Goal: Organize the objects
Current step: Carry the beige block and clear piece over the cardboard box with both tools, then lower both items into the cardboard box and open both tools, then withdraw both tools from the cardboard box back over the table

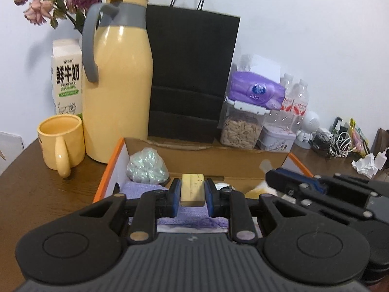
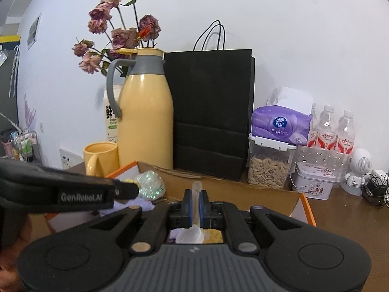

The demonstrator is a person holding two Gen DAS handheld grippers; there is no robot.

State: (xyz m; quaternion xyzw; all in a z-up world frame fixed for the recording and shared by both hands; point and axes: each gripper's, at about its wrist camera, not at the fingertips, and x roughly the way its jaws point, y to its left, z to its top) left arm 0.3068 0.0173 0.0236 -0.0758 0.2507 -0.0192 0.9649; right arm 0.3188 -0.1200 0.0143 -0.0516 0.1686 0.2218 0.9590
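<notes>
My left gripper is shut on a pale yellow rectangular block, held above an open cardboard box with orange edges. Inside the box lie a bag of pale green beads and a purple cloth. My right gripper is shut on a clear plastic spoon, its handle up between the blue pads and its bowl hanging below. The right gripper shows at the right of the left wrist view, and the left gripper crosses the left of the right wrist view.
Behind the box stand a yellow thermos jug, a yellow mug, a milk carton, dried roses and a black paper bag. To the right are a seed jar, purple tissues, water bottles, a tin and cables.
</notes>
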